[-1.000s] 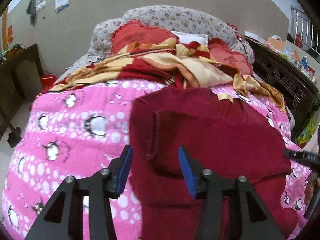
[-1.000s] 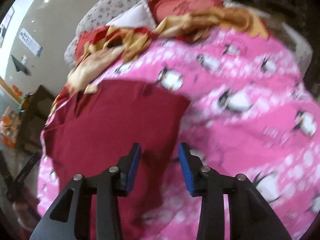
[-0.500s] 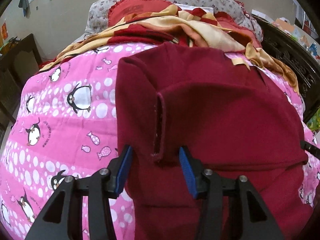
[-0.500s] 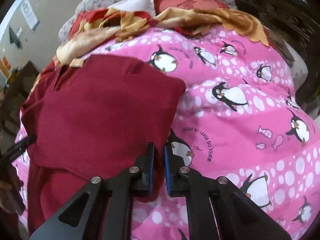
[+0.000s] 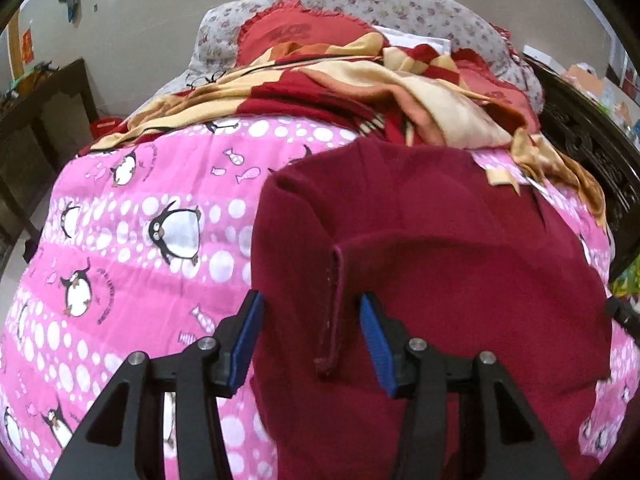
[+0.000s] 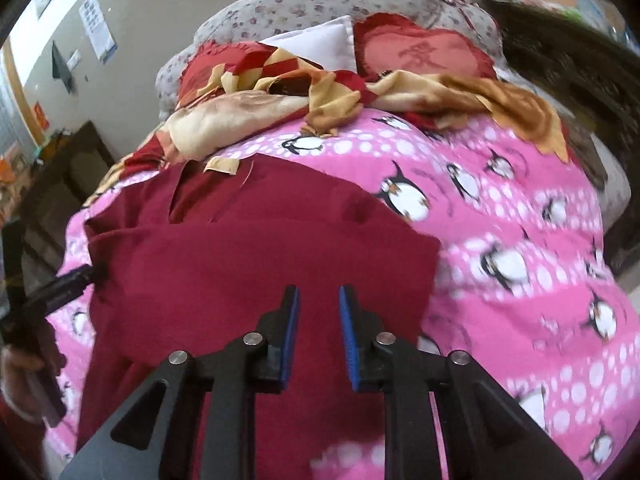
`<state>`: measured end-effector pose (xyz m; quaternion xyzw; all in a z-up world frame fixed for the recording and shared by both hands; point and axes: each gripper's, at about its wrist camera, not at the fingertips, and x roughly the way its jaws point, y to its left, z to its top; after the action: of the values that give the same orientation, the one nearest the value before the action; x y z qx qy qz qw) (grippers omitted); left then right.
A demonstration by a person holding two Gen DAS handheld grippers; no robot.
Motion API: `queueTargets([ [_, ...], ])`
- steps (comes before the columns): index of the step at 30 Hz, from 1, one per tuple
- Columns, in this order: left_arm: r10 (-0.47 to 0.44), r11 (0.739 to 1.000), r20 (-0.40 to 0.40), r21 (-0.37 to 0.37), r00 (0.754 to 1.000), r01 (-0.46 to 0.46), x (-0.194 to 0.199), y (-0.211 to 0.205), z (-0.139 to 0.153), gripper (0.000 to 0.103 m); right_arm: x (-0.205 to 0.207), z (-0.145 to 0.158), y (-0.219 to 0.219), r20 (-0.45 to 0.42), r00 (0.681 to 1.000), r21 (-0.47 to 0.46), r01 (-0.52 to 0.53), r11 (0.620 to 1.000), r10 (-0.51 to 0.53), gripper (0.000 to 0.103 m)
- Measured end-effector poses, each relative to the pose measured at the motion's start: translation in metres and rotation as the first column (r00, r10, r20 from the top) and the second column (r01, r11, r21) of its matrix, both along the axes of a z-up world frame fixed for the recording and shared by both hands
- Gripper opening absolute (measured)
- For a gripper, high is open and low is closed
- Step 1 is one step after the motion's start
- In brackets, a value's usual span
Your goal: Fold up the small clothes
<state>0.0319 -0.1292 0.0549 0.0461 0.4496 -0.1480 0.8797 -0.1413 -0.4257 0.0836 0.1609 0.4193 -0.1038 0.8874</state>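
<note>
maroon garment (image 5: 440, 280): soft, limp knit, light
grab: hemmed edge (image 5: 332, 304), near left
left gripper (image 5: 308, 340): wide, straddling hem
right gripper (image 6: 318, 332): narrow gap, holding nothing

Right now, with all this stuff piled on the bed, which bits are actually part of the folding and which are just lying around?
Part of the job:
dark red garment
left gripper, open
right gripper, open

Just lying about:
pink penguin quilt
red and gold blanket
red cushion
floral pillow
</note>
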Motion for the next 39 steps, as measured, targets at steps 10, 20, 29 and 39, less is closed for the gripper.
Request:
queueTargets([
  [10, 0.008, 0.999, -0.004, 0.050, 1.000, -0.008, 0.018, -0.003, -0.018, 0.077, 0.027, -0.020, -0.014, -0.069, 0.997, -0.011, 0.021, 1.000, -0.022, 0.033],
  [20, 0.011, 0.998, 0.002, 0.055, 1.000, -0.011, 0.014, -0.002, -0.015, 0.077, -0.021, -0.004, 0.016, -0.057, 0.997, -0.035, -0.053, 0.998, 0.051, 0.034],
  [29, -0.001, 0.997, 0.001, 0.077, 1.000, 0.001, -0.007, 0.007, -0.004, 0.077, -0.023, -0.027, 0.010, -0.114, 0.993, -0.004, -0.019, 1.000, 0.019, 0.036],
  [39, -0.021, 0.998, -0.016, 0.057, 1.000, 0.022, -0.047, 0.035, 0.006, 0.077, -0.074, 0.002, 0.008, -0.069, 0.997, 0.069, 0.022, 0.997, -0.018, 0.045],
])
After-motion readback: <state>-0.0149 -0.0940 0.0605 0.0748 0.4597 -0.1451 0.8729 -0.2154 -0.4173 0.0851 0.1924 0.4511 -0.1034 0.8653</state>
